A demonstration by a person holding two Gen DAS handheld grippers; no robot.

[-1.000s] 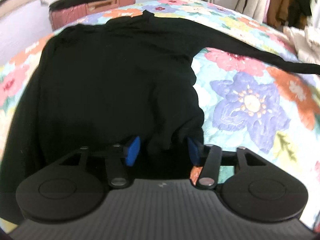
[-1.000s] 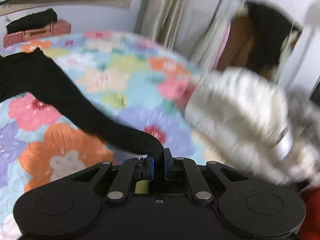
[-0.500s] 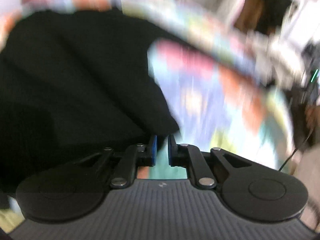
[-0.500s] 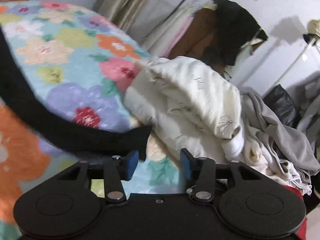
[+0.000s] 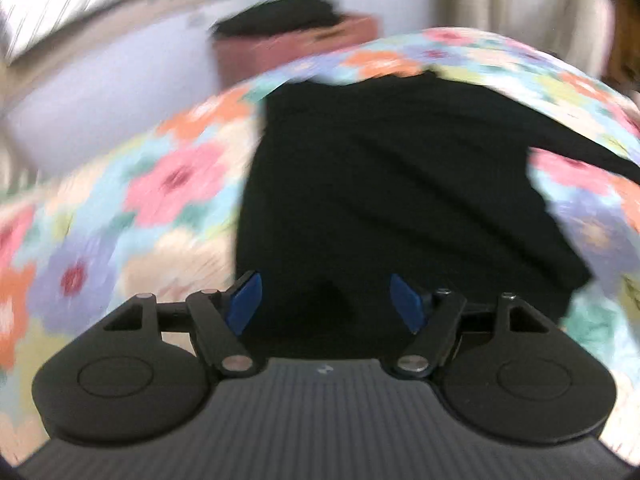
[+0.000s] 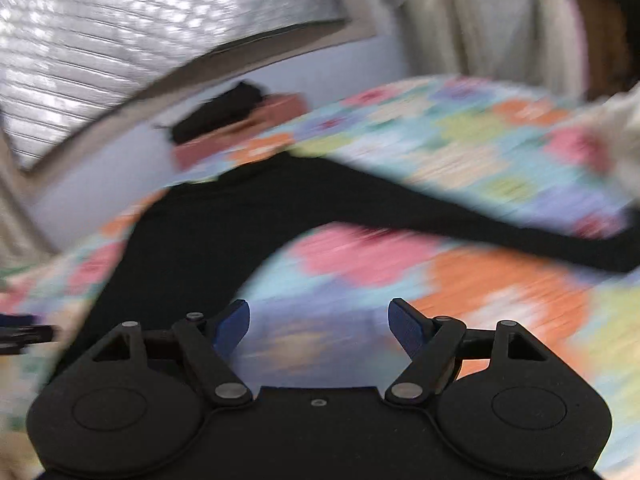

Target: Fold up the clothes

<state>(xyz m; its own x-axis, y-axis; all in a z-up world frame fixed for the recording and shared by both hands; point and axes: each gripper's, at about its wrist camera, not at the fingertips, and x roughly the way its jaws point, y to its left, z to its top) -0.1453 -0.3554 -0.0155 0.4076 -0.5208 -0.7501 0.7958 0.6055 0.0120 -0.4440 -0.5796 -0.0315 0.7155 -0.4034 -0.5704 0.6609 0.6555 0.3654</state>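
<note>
A black long-sleeved top (image 5: 392, 200) lies flat on the floral bedspread (image 5: 160, 184). My left gripper (image 5: 326, 302) is open and empty just over the top's near hem. In the right wrist view the top (image 6: 208, 232) lies to the left and one sleeve (image 6: 480, 224) stretches out to the right across the bedspread (image 6: 480, 152). My right gripper (image 6: 318, 326) is open and empty above the bedspread, in front of the sleeve. Both views are motion-blurred.
A pink case (image 5: 292, 52) with dark clothes on top stands beyond the far edge of the bed; it also shows in the right wrist view (image 6: 240, 128). Curtains (image 6: 460, 16) and hanging clothes are at the back right. A pale blanket (image 6: 616, 120) lies at the right.
My right gripper let go of the sleeve end and opened, then swung left towards the top. My left gripper shut briefly on the hem, then opened wide and shifted.
</note>
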